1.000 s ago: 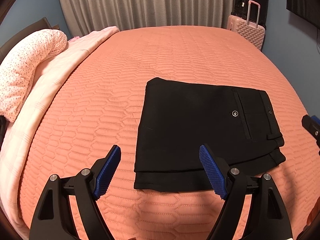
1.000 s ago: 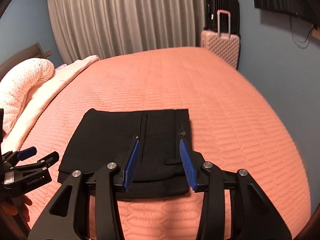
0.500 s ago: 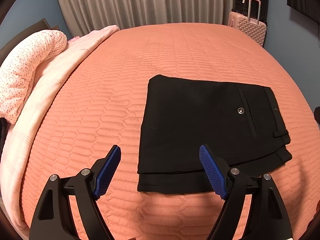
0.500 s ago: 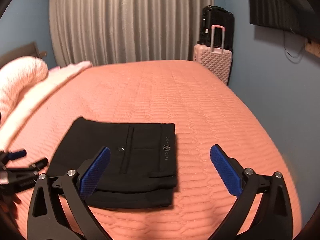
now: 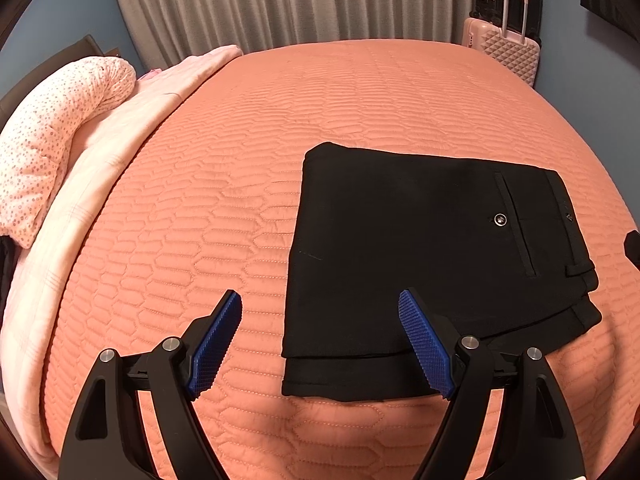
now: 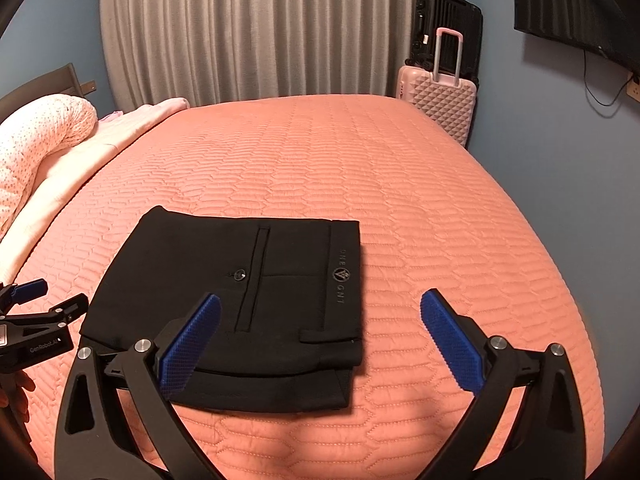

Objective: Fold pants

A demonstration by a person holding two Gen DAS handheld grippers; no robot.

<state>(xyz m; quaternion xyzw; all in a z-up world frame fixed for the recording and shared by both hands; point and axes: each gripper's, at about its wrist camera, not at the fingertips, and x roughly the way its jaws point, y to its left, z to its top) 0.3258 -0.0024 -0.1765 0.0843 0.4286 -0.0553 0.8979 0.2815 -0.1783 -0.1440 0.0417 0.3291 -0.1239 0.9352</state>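
Black pants point(image 5: 420, 248) lie folded into a compact rectangle on the orange quilted bed point(image 5: 280, 120), waistband and back pocket button to the right. They also show in the right wrist view point(image 6: 240, 300). My left gripper point(image 5: 320, 340) is open and empty, held above the near left edge of the pants. My right gripper point(image 6: 318, 340) is open wide and empty, above the near right corner of the pants. The left gripper also shows at the left edge of the right wrist view point(image 6: 32, 320).
A pink dotted pillow point(image 5: 52, 136) and a pale pink blanket point(image 5: 92, 208) lie along the bed's left side. A pink suitcase point(image 6: 438, 100) and a black one point(image 6: 448, 28) stand by the far right wall. Grey curtains point(image 6: 260, 28) hang behind.
My right gripper opened from nearly shut to wide open and pulled back from the pants. The left gripper stayed open and drew back slightly. The pants have not moved.
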